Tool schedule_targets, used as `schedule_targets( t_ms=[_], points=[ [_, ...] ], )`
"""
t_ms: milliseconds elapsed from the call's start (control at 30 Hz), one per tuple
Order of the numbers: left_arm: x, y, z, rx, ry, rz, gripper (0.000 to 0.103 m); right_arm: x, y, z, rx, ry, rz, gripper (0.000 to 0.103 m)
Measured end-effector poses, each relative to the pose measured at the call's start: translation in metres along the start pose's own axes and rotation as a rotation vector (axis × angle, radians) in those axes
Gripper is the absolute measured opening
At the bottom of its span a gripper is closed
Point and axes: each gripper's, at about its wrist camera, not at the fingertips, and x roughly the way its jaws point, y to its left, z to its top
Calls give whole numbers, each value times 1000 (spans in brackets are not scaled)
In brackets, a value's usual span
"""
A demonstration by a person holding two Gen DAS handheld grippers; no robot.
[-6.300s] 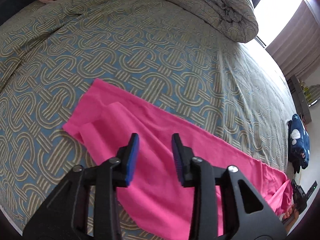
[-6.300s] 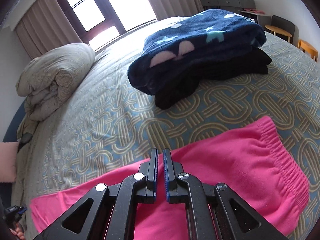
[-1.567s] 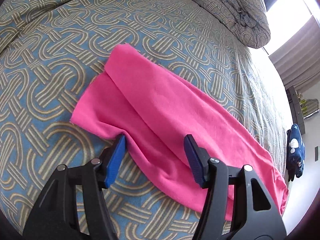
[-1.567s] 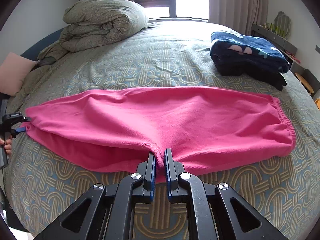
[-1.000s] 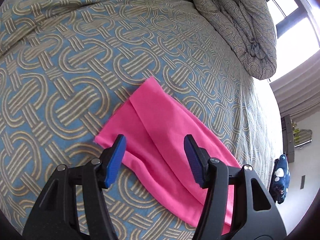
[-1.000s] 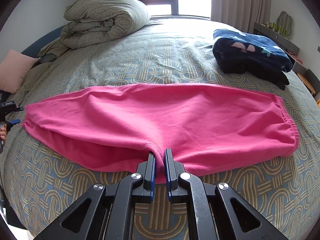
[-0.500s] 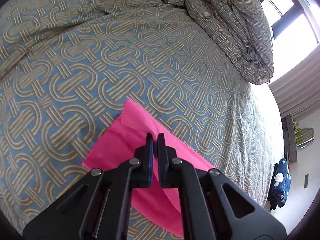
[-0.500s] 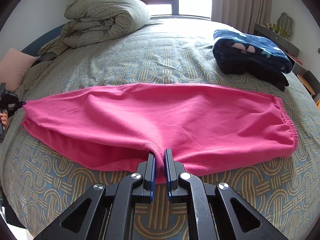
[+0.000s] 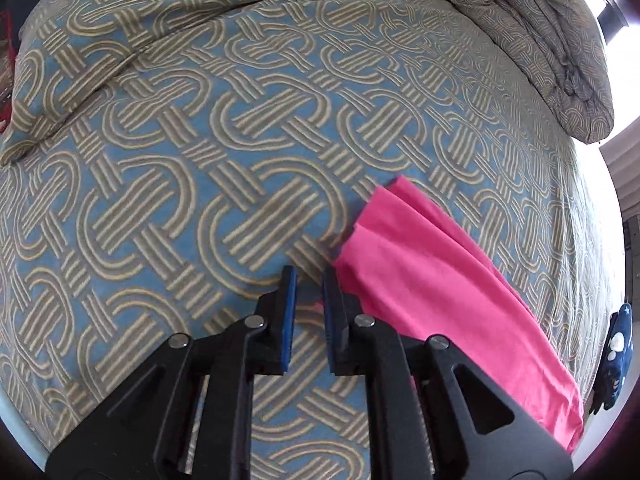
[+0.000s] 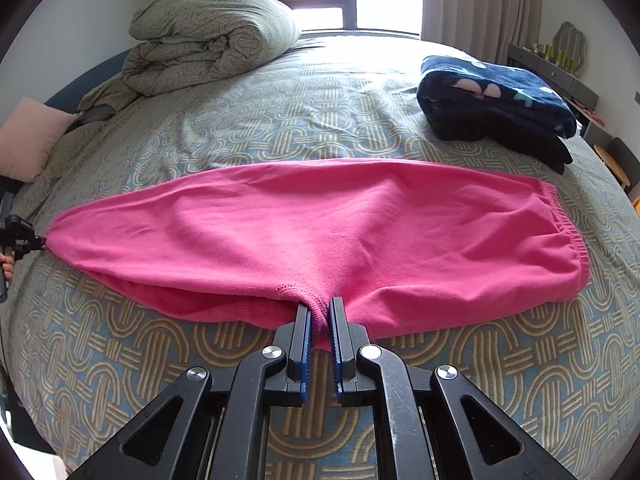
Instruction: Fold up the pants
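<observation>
- The pants (image 10: 320, 232) are bright pink fleece with a soft, matte nap. They lie as one long flat band across the near half of the bed (image 10: 320, 96), legs stacked, the hems pointing left and the gathered elastic waistband (image 10: 568, 236) at the right end.
- A stitched seam runs along the near edge and dips into a small tuck at the middle of the band.
- The bed is covered in blue-grey cloth woven with tan interlocking loops. It is smooth under the pants and lightly creased farther off.
- A bundled duvet (image 10: 208, 40) in the same pattern sits rolled at the far left, with a pale pink pillow (image 10: 28, 140) beside it at the left edge.
- A folded navy plush blanket (image 10: 496, 92) with pale shapes rests on a black folded garment at the far right, well apart from the pants.
- The right gripper (image 10: 319, 316) has black arms and blue ribbed pads. It is pressed together on that tuck of fabric at the pants' near edge.
- The left gripper (image 9: 306, 288) hangs above the bed, just left of the leg hems (image 9: 384, 216). Its jaws are opening, and only a sliver of pink seems to show low in the gap. Whether the pads touch it is unclear.
- In the right wrist view the left gripper sits at the tip of the hems, at the far left.
</observation>
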Motion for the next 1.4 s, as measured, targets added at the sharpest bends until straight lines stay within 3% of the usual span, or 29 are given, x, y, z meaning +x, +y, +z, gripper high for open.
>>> schedule_targets(
  t_ms=[67,133,500,700,833,1000,1200,1300,1400],
  points=[
    [-6,8,1,-2,-22,5,25,2,1,1,-8,9,0,8],
    [-9,13,-1,7,-28,-6,27,4,3,1,-11,17,-3,8],
    [-16,-23,-37,149,16,-142,27,3,8,1,-50,29,-70,16],
    [-22,-49,-54,247,-19,-119,27,-2,4,-4,-48,43,-91,16],
    [-32,-60,-74,293,-22,-162,27,2,0,-9,-37,67,-101,16],
    [-52,-110,-125,515,31,-306,27,3,2,-10,-29,67,-79,17],
    [-81,-209,-234,885,211,-645,30,-9,-9,-9,-9,32,-43,24],
    [-87,-260,-294,1031,287,-756,31,-19,-39,-8,57,5,-94,26],
    [-85,-306,-343,1136,321,-792,31,-28,-84,-6,144,-11,-181,31]
  ],
)
